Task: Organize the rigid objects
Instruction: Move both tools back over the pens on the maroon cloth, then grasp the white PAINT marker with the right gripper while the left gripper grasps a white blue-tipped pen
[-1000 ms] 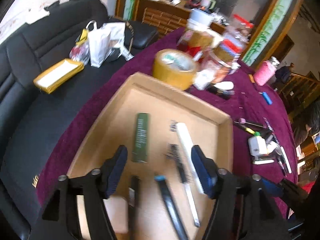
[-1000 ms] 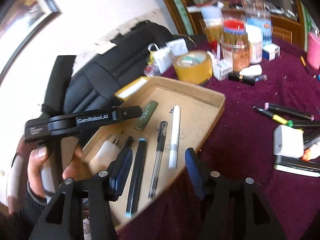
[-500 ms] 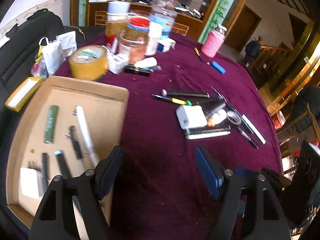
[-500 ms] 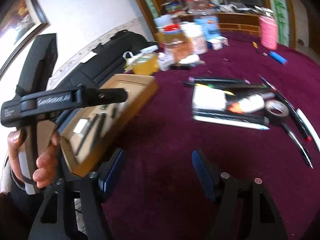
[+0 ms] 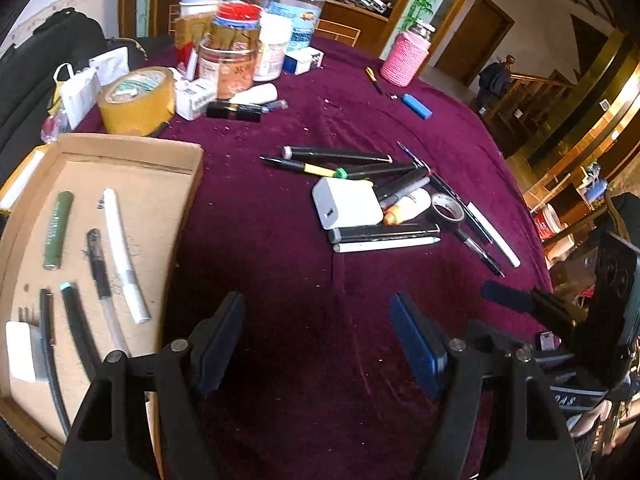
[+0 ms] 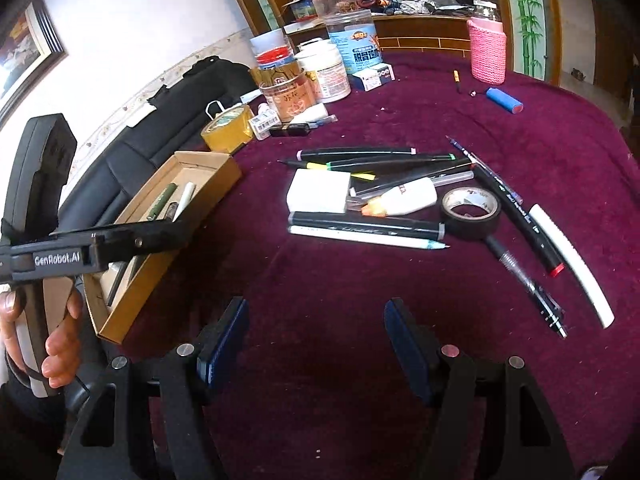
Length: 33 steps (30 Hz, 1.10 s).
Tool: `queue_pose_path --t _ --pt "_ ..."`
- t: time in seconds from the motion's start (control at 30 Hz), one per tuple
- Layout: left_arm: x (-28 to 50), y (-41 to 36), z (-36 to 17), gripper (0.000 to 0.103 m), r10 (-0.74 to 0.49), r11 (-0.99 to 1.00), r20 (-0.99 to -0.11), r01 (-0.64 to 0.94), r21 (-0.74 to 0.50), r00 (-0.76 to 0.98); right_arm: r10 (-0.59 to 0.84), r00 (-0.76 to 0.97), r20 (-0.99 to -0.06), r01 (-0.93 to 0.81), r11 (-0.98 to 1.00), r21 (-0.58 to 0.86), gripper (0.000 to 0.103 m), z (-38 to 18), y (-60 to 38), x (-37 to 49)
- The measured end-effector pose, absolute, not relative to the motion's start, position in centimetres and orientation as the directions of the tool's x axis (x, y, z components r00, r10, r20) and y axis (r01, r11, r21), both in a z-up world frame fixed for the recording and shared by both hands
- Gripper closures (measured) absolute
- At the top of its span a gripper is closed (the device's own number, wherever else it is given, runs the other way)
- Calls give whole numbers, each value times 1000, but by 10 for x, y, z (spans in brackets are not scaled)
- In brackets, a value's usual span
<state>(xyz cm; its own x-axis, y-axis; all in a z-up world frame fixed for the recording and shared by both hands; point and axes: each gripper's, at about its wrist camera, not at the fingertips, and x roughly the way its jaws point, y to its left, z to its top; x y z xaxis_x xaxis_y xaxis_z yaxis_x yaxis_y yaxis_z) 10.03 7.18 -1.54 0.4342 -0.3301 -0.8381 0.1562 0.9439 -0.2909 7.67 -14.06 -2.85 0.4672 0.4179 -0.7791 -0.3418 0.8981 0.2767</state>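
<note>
Both grippers have swung off the shallow brown cardboard tray [image 5: 120, 148] since a second ago, when each hung right over it; now they hang over bare cloth, and the tray lies at nine o'clock in the left wrist view. The jaws of each have just been opening, with nothing between them.

Round table under a maroon velvet cloth [image 5: 304, 272] fills both views. The tray rests on its edge and holds a dark green stick [image 5: 58, 230], a white pen [image 5: 122, 256], a clear-barrelled black pen [image 5: 98, 268], two more dark pens and a white plug adapter [image 5: 22, 350], all lying roughly side by side. At eleven o'clock from the tray stands a yellow-brown roll of packing tape [image 5: 138, 100], with plastic jars behind it.

At one o'clock in the left wrist view lies the unsorted heap: a white charger block [image 5: 346, 208], a black marker with grey ends [image 5: 384, 233] just beside a white pen [image 5: 386, 245], a small white glue bottle with an orange tip [image 6: 400, 202], a black roll of electrical tape [image 6: 471, 211] and several thin pens fanned around them.

The left gripper [image 5: 320, 338] is wide open and empty. The right gripper [image 6: 316, 340] is likewise spread apart and holds nothing. A hand [image 6: 56, 344] grips the left tool's handle at eight o'clock in the right wrist view.
</note>
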Motion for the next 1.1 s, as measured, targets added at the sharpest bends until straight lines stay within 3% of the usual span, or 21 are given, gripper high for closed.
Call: queue_pose_path --t 0.17,0.57,0.73,0.8,0.97,1.1 --pt "101 60 -21 29 -340 940 -844 176 -293 415 384 471 -794 -305 916 262 29 -27 -160 92" --pt "101 40 -33 29 -346 936 -851 212 -282 396 149 493 -857 -78 989 127 31 -39 -267 136" --pt "102 30 -30 29 -343 934 -846 239 -264 409 129 459 -879 -5 990 143 43 -48 -301 158" --pt "102 24 -30 29 -353 929 -842 258 -264 409 122 417 -901 3 991 135 59 -58 -305 170" --pt "106 12 -34 29 -341 925 -848 308 -224 405 114 390 -914 5 992 126 64 -74 -311 178" --pt "115 0 -38 29 -332 920 -855 339 -199 399 62 380 -923 14 997 72 85 -75 -307 170"
